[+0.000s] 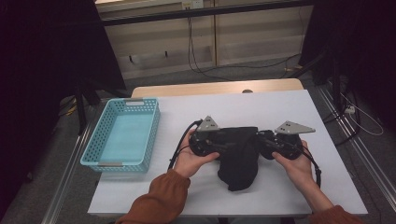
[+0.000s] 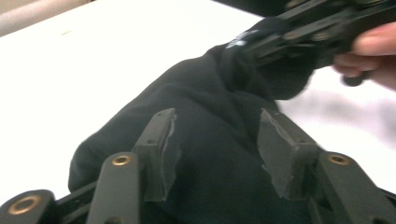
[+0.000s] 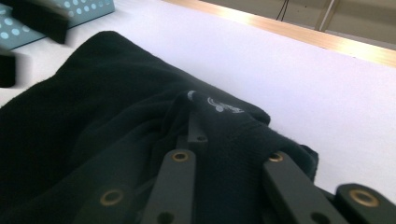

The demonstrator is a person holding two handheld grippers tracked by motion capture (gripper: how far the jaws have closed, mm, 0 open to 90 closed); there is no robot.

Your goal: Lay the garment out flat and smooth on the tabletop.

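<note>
Left gripper (image 2: 215,154) jaws apart over black garment (image 1: 240,156), not pinching; right gripper (image 3: 224,154) clamped on garment's edge, white table (image 1: 280,107).

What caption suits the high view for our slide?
Two hand-held grippers, left and right, work a black cloth beside a blue basket.

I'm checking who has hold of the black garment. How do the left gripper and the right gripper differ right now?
The left gripper has its jaws apart, pads off the black garment, which lies between them; the right gripper is shut on the garment's edge. The left gripper shows its grey pads plainly; the right gripper's tips are buried in folds. Both are black, hand-held, and meet at the garment on the white table.
</note>
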